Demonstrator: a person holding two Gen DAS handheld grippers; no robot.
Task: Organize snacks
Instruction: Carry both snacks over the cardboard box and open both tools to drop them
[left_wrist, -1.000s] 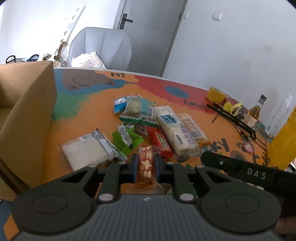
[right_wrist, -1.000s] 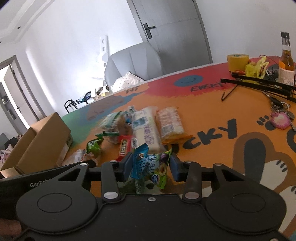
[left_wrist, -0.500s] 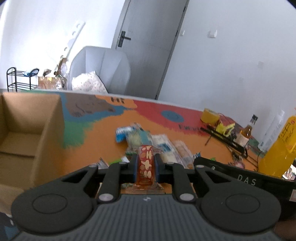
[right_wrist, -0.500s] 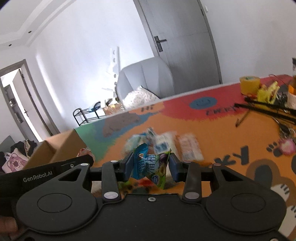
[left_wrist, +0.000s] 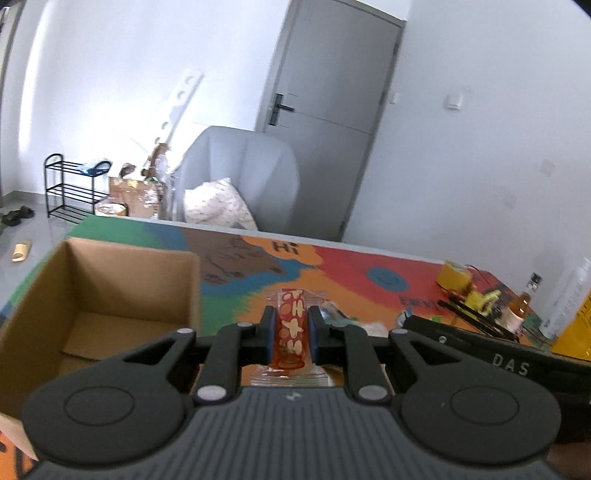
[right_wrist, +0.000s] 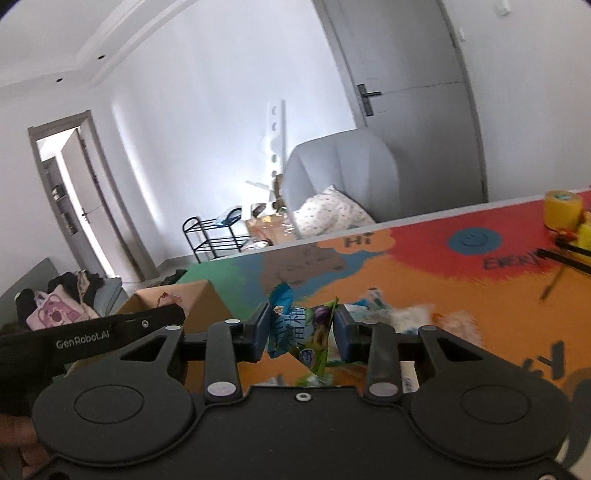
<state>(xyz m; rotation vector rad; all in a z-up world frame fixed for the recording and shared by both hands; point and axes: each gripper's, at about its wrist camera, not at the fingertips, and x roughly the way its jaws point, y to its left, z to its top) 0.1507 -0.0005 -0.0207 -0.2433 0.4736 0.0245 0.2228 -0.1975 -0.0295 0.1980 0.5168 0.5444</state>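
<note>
My left gripper (left_wrist: 291, 334) is shut on a red snack bar with cream flower prints (left_wrist: 291, 325), held above the table beside an open cardboard box (left_wrist: 110, 295) at the left, whose inside shows bare. My right gripper (right_wrist: 300, 332) is shut on a blue and green snack packet (right_wrist: 301, 334), held above the table. The box also shows in the right wrist view (right_wrist: 184, 299), left of the packet. A few other snack packets (right_wrist: 399, 314) lie blurred on the colourful table (right_wrist: 424, 266), mostly hidden by the grippers.
A yellow tape roll (left_wrist: 452, 273), black rods (left_wrist: 476, 314), a small bottle (left_wrist: 519, 306) and a yellow container (left_wrist: 576, 325) stand at the table's right. A grey armchair with a pillow (left_wrist: 240, 184) and a black rack (left_wrist: 70, 188) stand beyond the far edge.
Both grippers have risen from the snack pile with their packets and swung left towards the box. The box's open inside has come into the left wrist view.
</note>
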